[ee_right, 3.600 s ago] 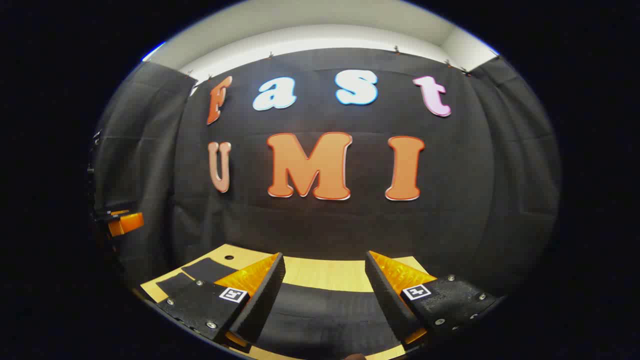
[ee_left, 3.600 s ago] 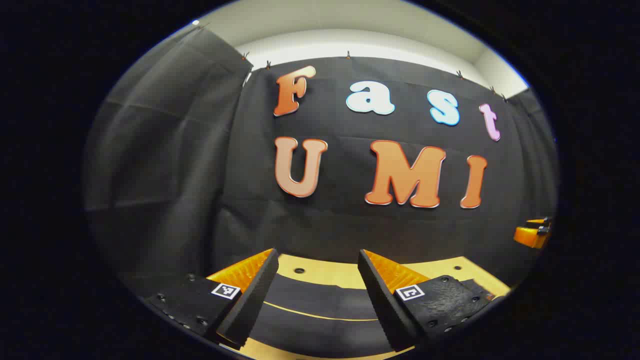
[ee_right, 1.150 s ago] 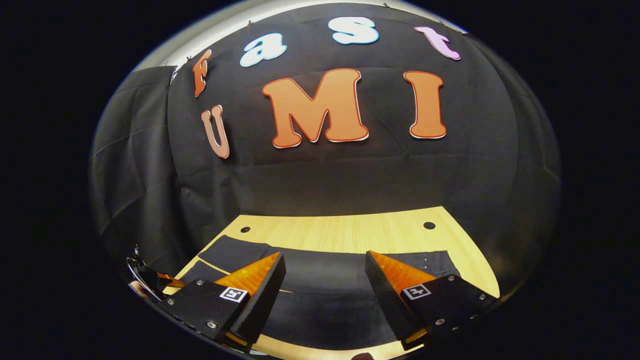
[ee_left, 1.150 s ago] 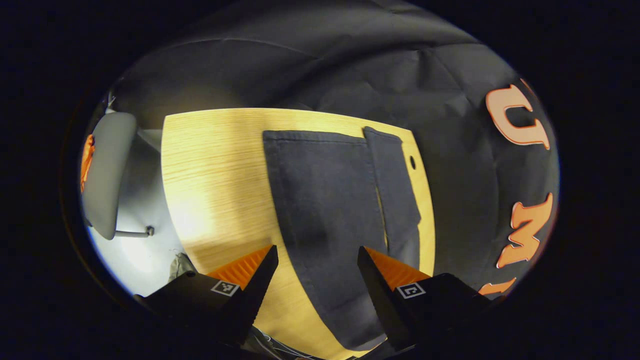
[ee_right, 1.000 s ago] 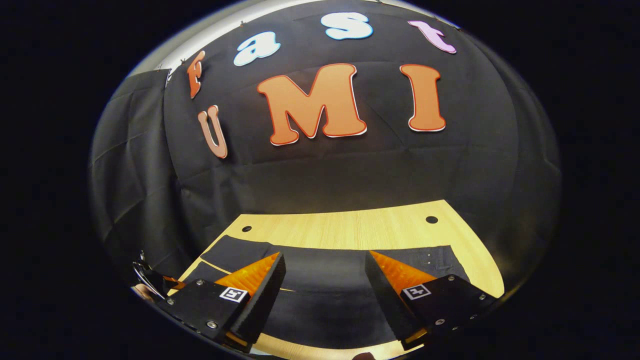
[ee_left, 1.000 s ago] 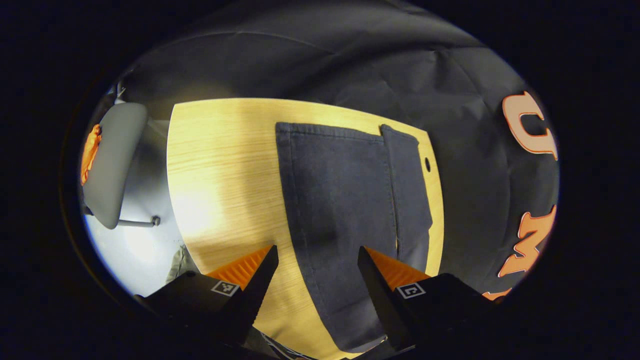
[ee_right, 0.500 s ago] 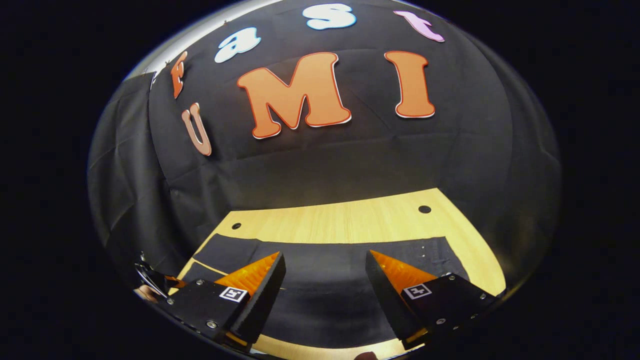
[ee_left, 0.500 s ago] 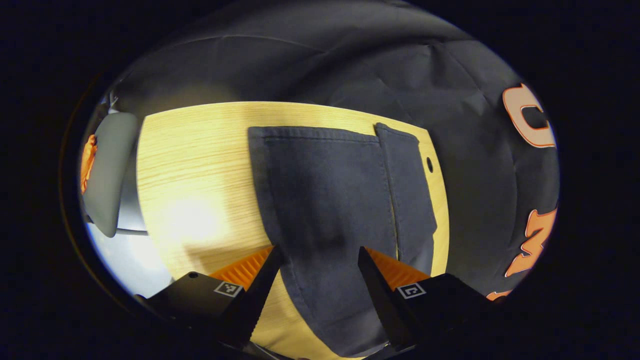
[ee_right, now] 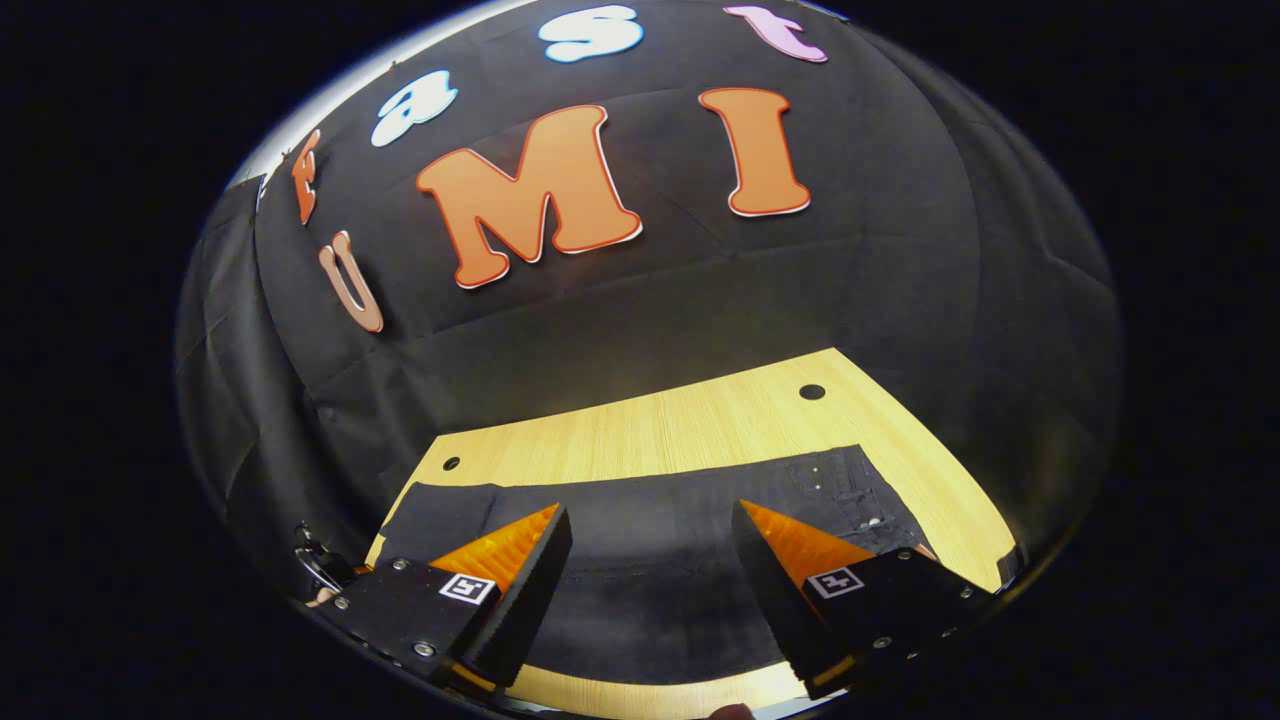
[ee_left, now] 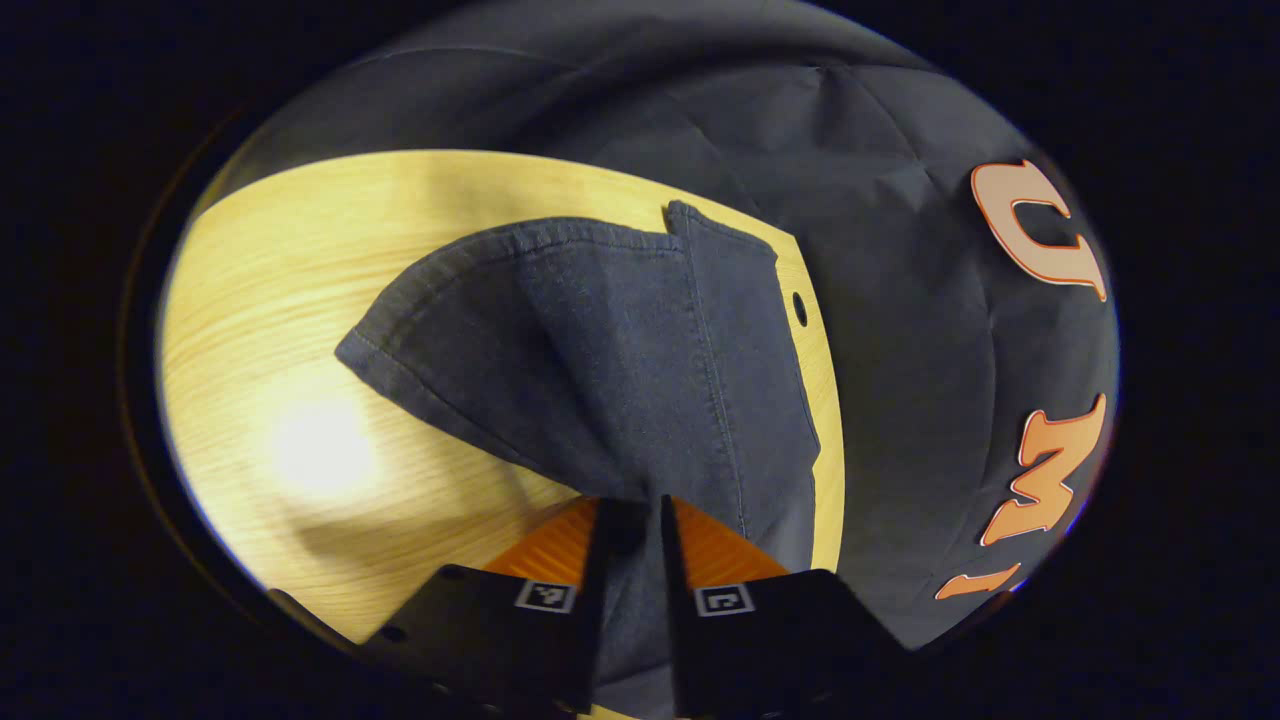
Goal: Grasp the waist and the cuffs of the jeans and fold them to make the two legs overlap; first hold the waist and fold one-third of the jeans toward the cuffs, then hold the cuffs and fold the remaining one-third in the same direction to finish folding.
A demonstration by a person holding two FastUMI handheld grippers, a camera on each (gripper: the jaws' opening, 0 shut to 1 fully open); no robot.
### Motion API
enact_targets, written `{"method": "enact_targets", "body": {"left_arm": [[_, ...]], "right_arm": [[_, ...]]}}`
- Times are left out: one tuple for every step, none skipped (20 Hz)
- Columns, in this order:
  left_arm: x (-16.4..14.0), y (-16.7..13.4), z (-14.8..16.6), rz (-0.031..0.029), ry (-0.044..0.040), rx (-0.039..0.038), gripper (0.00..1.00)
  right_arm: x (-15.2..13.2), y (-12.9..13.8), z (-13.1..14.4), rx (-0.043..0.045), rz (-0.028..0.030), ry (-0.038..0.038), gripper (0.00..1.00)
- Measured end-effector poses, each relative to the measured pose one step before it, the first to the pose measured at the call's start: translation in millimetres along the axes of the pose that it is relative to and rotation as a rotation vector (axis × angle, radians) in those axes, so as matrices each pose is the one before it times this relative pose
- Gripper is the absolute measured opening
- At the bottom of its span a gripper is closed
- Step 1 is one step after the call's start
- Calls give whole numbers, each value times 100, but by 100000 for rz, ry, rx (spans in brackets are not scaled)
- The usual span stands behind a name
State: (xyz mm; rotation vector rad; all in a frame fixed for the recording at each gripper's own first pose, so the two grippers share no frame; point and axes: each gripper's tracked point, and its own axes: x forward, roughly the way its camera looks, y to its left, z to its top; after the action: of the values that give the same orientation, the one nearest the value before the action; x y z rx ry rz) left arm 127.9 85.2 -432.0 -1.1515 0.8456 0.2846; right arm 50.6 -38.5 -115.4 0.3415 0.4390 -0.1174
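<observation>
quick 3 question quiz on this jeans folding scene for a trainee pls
1. True or false: the left gripper is shut on the jeans.
2. How do the right gripper's jaws stand: A open, B shut on denim, C shut on nothing?
3. What do the jeans lie on?

Key: 1 true, a fold of denim is pinched between its fingers. 2 A, open over the jeans. 3 the wooden table.

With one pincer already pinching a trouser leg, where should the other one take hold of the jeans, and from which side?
Probably the waist end of the jeans. The right gripper is open above them, and the waistband edge with its rivets lies flat on the table. Coming down from above over the near hem should let both fingers straddle that edge.
</observation>
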Motion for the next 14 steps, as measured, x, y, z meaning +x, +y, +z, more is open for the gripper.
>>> {"method": "enact_targets", "body": {"left_arm": [[-43,16,282,922,1556,-872,22],[369,95,-502,709,1094,642,12],[-419,12,248,349,-844,909,12],[-414,-347,-68,-713,-477,2609,4],[-733,-242,53,-519,-169,2504,4],[-864,-37,52,-45,-371,1648,4],[-580,79,23,-126,473,333,4],[-558,-70,-324,-618,726,-803,4],[-352,-12,-46,-517,408,-1357,4],[-551,155,-62,-625,448,-1211,4],[-413,52,-44,-267,382,-923,4],[4,8,-25,-460,291,-799,4],[-117,91,-10,12,362,-459,4],[-159,232,-52,137,299,-482,4]], "right_arm": [[-225,-471,-233,863,-618,295,98],[-255,-491,-501,1290,-217,1128,97],[-299,-736,-408,3110,-551,1409,97],[-266,-1127,-693,5154,-370,1708,98],[5,-1374,-764,6326,26,1818,98],[-104,-1541,-754,7780,1771,2141,98],[-52,-1627,-509,6062,1669,740,98],[-4,-2568,-1037,6429,-2716,2763,98],[121,-2646,-1305,7457,-3077,3796,98],[-29,-2537,-775,9413,-1801,2365,98],[-49,-2204,-682,10454,-1244,1505,98],[218,-1972,-380,10595,-230,350,98],[326,-2010,81,10130,-1578,522,98],[606,-1774,201,8017,-2457,714,98]]}}
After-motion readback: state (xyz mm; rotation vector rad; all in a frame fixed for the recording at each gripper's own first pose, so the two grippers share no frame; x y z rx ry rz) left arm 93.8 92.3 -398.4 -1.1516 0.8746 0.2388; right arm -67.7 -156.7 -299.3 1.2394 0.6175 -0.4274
